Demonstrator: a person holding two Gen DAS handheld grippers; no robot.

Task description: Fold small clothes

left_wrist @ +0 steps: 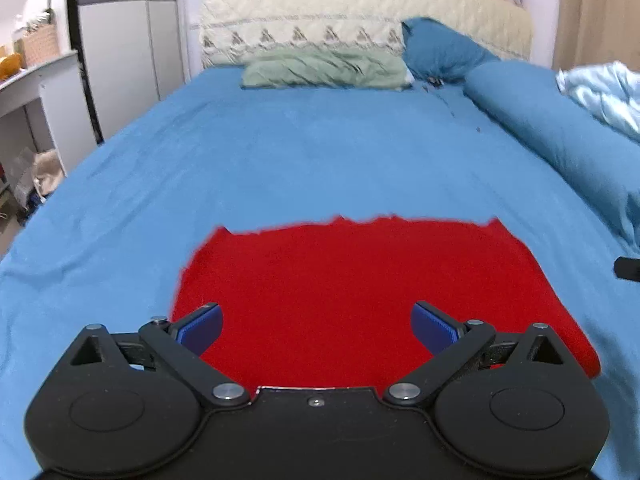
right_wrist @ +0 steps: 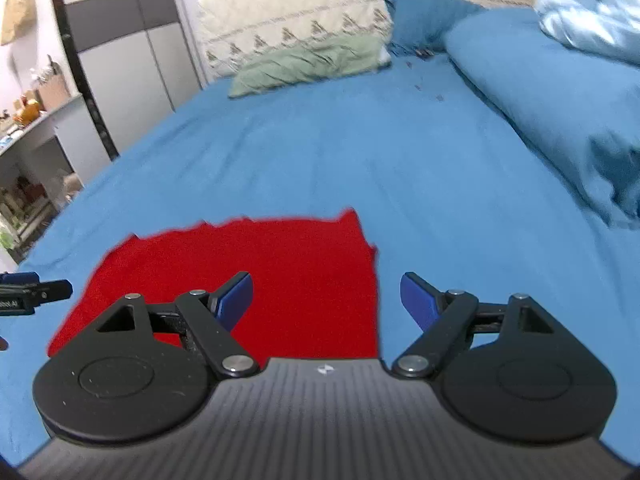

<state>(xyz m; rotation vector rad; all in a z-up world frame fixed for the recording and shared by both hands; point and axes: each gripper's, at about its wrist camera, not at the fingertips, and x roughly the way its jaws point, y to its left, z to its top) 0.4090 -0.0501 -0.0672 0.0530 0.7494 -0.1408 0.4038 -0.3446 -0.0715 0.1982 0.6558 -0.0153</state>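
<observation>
**Both grippers off the cloth, jaws wide**

My left gripper (left_wrist: 316,326) is spread wide, nothing between the pads; the red cloth (left_wrist: 360,280) lies flat on the bed (left_wrist: 320,152) just below and ahead of it. My right gripper (right_wrist: 326,298) is spread too, over the cloth's right edge. Likely a fold just laid, so I'm clear. Right view shows the left tool's tip at far left; left view shows the cloth's full width.

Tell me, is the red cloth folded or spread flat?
Lying flat: the red cloth rests smooth on the blue bed sheet. Whether it is already folded in layers, I cannot tell.
</observation>
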